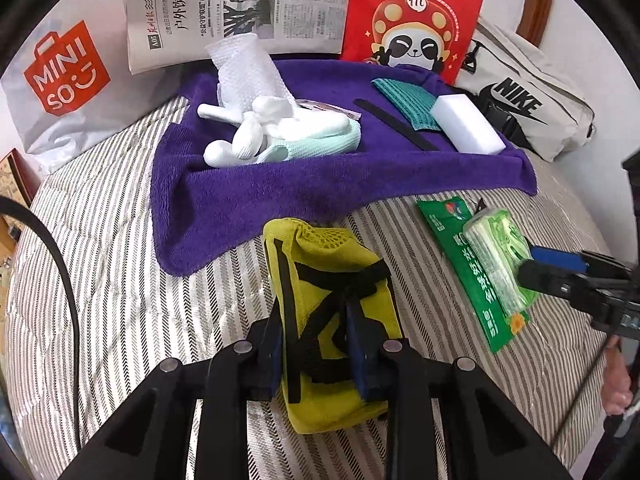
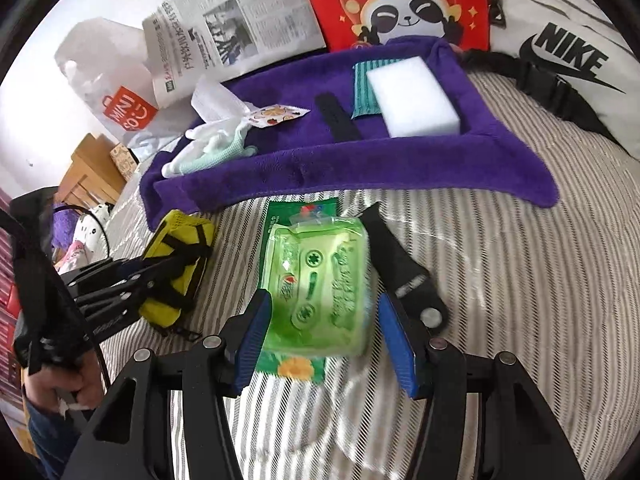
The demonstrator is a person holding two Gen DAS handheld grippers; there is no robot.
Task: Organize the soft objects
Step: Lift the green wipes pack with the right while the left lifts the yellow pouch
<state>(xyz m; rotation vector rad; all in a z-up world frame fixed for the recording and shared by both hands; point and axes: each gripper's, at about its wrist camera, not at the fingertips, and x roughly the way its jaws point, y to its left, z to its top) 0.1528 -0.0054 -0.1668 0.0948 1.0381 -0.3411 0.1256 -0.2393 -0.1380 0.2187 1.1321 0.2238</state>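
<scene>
While sponge point(image 2: 416, 98) and gloves point(image 1: 256, 136) are lying on the purple towel point(image 1: 280, 196) ahead, I am clamping the yellow pouch point(image 1: 332, 320) in my left gripper point(image 1: 316, 356) — my right gripper point(image 2: 324, 332) is straddling the green tissue pack point(image 2: 320, 288), jaws apart, both unplaced.

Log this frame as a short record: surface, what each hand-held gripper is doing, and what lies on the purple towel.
surface: striped bedcover
left hand-held gripper: shut on yellow mesh pouch
right hand-held gripper: open, fingers either side of green tissue pack
under the pack: flat green packet
purple towel holds: white sponge, teal cloth, black nail file, white gloves
</scene>
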